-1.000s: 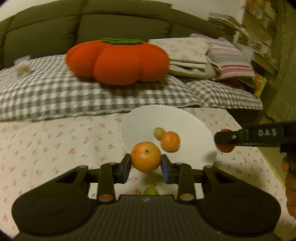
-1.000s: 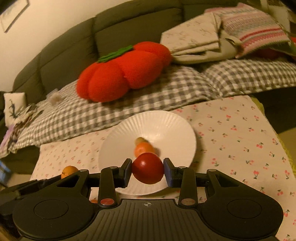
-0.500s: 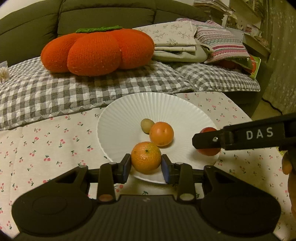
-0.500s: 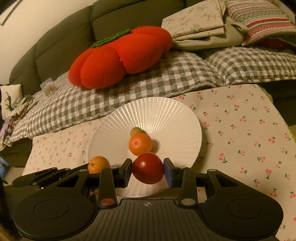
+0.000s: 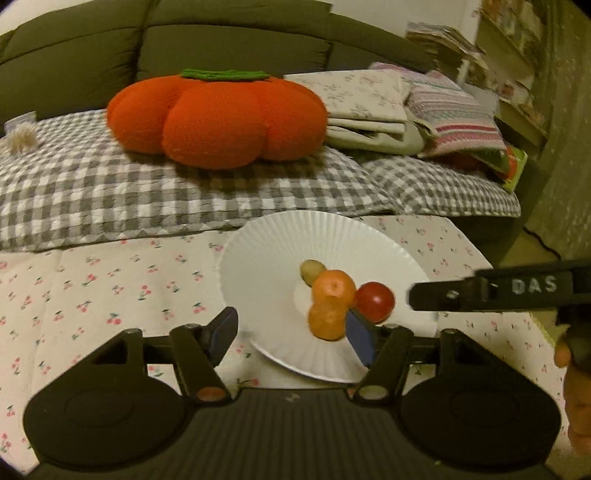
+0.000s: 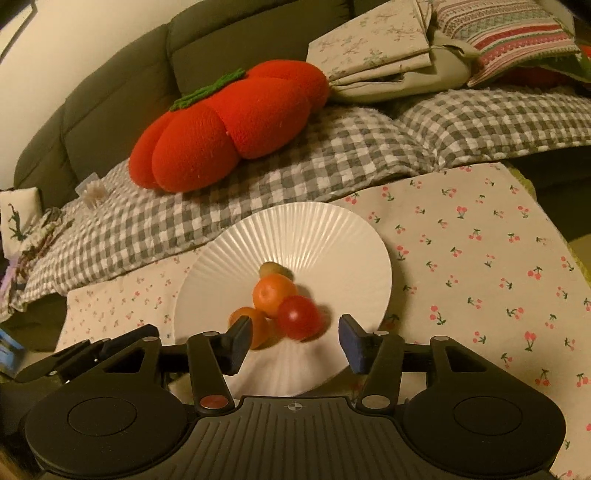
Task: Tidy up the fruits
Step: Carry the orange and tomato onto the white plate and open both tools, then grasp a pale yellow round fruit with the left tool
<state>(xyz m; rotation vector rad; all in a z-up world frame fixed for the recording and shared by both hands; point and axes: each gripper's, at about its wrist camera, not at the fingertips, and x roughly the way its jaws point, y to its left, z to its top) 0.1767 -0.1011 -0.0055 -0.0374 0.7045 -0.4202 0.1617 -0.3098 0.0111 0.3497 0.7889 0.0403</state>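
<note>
**Four fruits on the plate**

We saw two oranges (image 6: 272, 291) (image 6: 255, 326), a tomato (image 6: 299, 317) and a small green fruit (image 6: 271, 269) clustered, touching, on the white plate (image 6: 314, 236). Our left gripper (image 5: 291, 332) and right gripper (image 6: 291, 341) had jaws spread wide, holding nothing. The plate sat on a cherry-print cloth (image 6: 480, 266).

A plush red-orange pumpkin-shaped cushion with a green stem (image 5: 218, 118) lay on a grey-and-white checked quilt (image 5: 110, 199) along the dark olive sofa (image 5: 221, 48). Beside it sat folded beige floral linens (image 6: 373, 55) and a pink striped knitted pillow (image 6: 506, 33).
</note>
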